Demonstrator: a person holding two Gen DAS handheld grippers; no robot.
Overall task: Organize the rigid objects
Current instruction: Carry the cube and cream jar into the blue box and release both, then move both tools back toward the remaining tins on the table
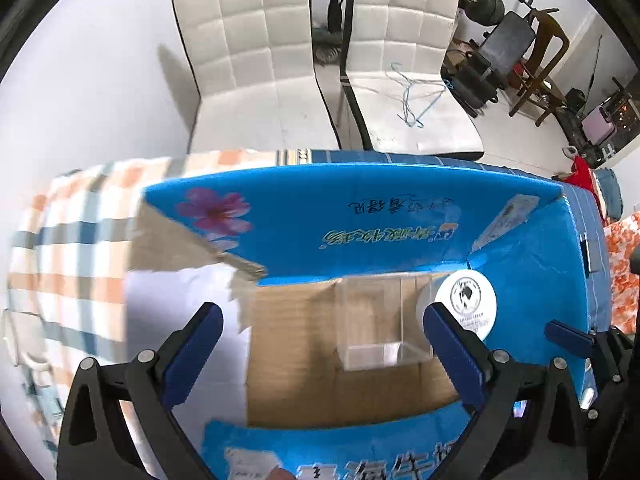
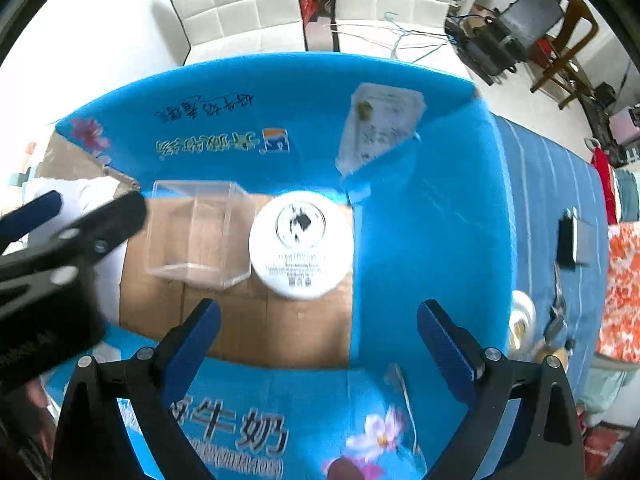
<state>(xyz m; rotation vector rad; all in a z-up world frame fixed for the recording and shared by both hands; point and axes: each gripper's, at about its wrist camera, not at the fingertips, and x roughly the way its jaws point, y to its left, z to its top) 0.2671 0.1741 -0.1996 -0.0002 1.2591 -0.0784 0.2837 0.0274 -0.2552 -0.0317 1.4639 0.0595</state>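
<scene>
An open blue cardboard box [image 1: 360,208] [image 2: 432,220] lies below both grippers, its brown floor showing. Inside it a clear plastic box [image 1: 380,320] [image 2: 196,232] stands beside a round white jar [image 1: 468,304] [image 2: 302,244] with a printed lid. My left gripper [image 1: 324,344] hangs open above the box, nothing between its blue fingers. My right gripper [image 2: 318,340] is open too, above the box floor just in front of the jar. The left gripper's black body [image 2: 60,248] shows at the left of the right wrist view.
The box sits on a table with a checked cloth [image 1: 72,240] on the left and a blue striped cloth [image 2: 560,184] on the right. Small items lie on the blue cloth, among them a dark flat object [image 2: 572,240]. Two white padded chairs [image 1: 256,64] stand behind the table.
</scene>
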